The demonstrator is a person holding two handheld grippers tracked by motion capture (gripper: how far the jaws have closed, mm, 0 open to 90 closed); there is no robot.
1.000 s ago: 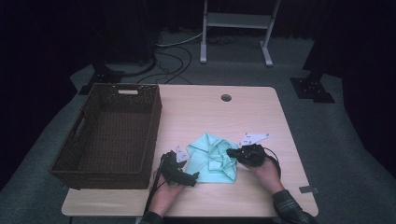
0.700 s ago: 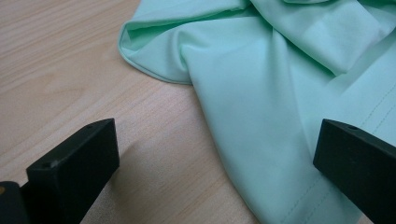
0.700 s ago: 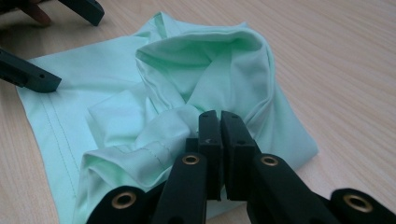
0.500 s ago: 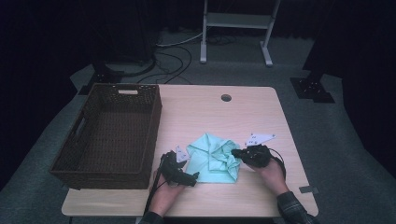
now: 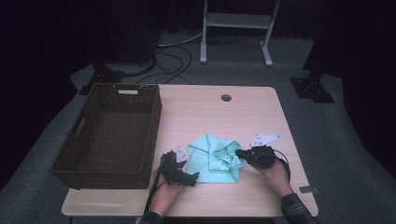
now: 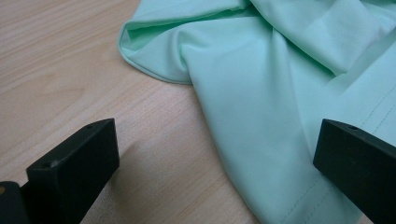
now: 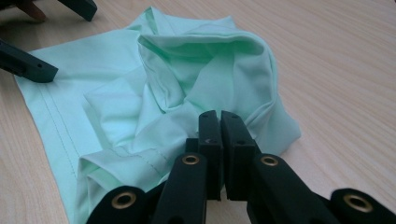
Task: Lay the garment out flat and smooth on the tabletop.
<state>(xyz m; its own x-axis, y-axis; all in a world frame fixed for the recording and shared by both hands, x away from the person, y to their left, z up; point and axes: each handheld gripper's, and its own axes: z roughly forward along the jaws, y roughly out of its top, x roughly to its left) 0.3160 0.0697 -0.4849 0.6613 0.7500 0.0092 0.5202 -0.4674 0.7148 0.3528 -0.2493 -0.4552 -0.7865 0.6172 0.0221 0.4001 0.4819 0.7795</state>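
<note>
Lying crumpled near the table's (image 5: 261, 107) front edge, the mint-green shirt (image 5: 212, 157) looks light, soft and floppy. The right gripper (image 7: 219, 122) has its jaws pinched together at a fold; the left gripper (image 6: 210, 154) gapes wide over the hem, a firmer hold.

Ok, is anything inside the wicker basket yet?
Nothing shows inside the basket: its woven floor lies bare. Its near wall hides the closest strip of the floor. The mint cloth lies crumpled on the table beside it.

Dim room, grey carpet floor (image 5: 336, 140), wooden table (image 5: 247, 116), metal stand (image 5: 238, 21) behind
</note>
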